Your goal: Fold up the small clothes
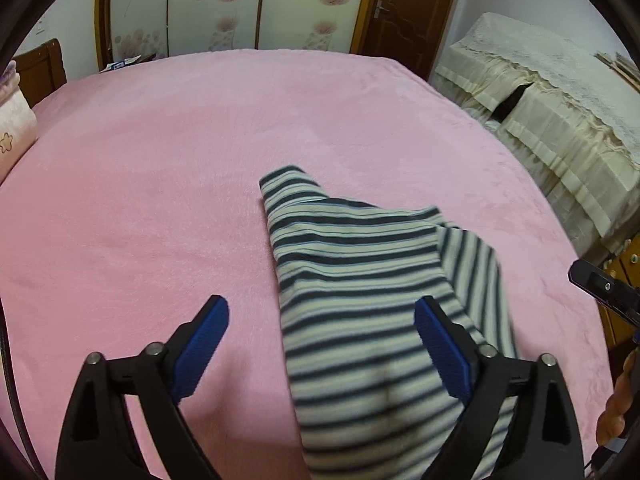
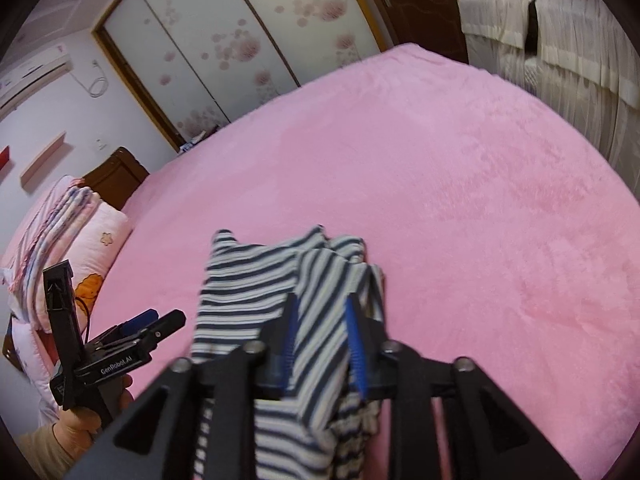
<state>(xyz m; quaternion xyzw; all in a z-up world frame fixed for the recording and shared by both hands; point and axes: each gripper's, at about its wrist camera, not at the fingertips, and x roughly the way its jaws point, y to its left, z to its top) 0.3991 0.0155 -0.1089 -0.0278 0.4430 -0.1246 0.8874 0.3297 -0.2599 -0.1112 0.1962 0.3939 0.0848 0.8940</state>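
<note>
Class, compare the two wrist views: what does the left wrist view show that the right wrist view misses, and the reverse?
Left only: the wide-open left claw from behind.
Right only: white wall air conditioner, stack of folded pink bedding, hand gripping the left claw.
Both: striped blue-and-cream garment on the pink plush bedspread, flowered wardrobe doors.

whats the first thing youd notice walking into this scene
The big pink bed cover fills nearly everything. On it, near the front, lies a dark and pale striped garment, the only strong pattern there. The left tool hangs over it with blue pads spread wide, and a fold of the stripes runs up between the blue pads of the right tool. Behind the bed stand flowered wardrobe doors.
</note>
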